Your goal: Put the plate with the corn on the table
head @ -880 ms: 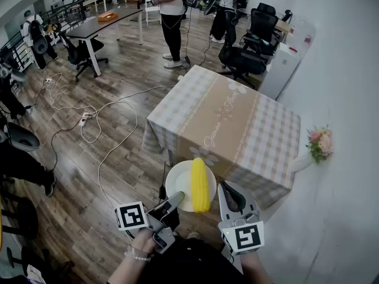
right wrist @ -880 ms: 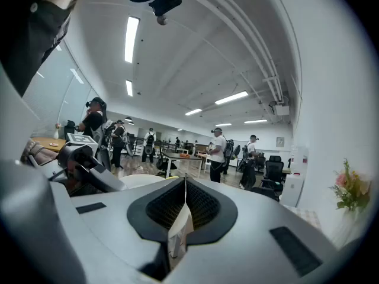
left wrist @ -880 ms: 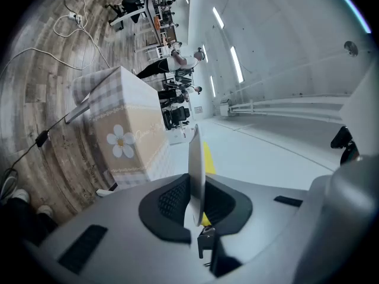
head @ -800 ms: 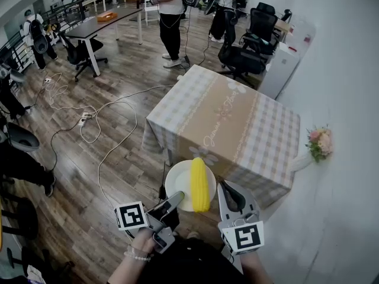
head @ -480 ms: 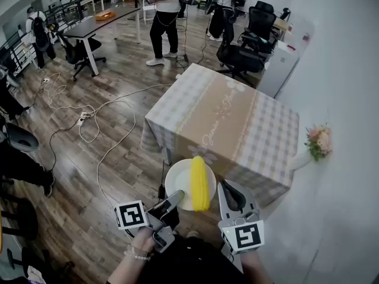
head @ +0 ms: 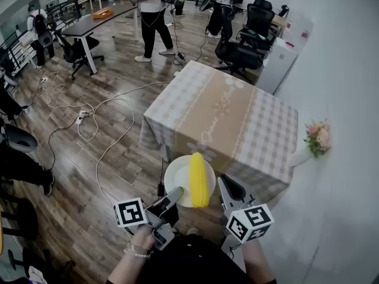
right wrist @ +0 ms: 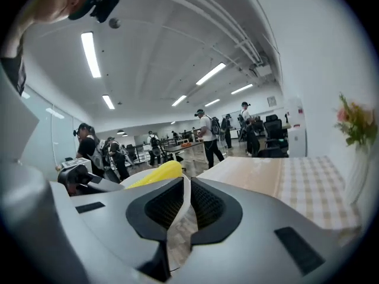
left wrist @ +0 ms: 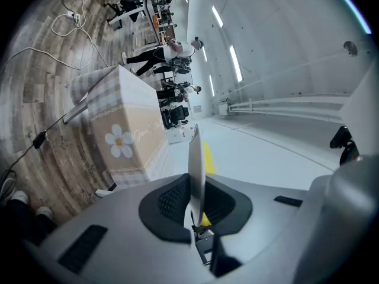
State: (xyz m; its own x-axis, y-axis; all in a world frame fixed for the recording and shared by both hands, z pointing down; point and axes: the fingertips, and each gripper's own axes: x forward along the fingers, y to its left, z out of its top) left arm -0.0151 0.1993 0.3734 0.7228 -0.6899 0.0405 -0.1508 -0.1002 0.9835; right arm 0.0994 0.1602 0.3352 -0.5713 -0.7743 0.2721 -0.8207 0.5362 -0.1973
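The round white plate [head: 176, 179], bearing a yellow corn cob [head: 198, 179], hangs short of the checked-cloth table [head: 237, 114] at twelve o'clock. Left gripper [head: 176, 192] clenches its seven-o'clock rim, right gripper [head: 228, 185] its four-o'clock rim. Uneven tilt could roll the loose cob off.

Wood floor [head: 118, 70] with white cables [head: 98, 120] snaking all over it. Dark desk [head: 98, 23] at the back with an orange thing [head: 105, 13] on top, black office chairs [head: 237, 53], people [head: 151, 10] standing around, pink flowers [head: 318, 136] by the white wall [head: 337, 64].
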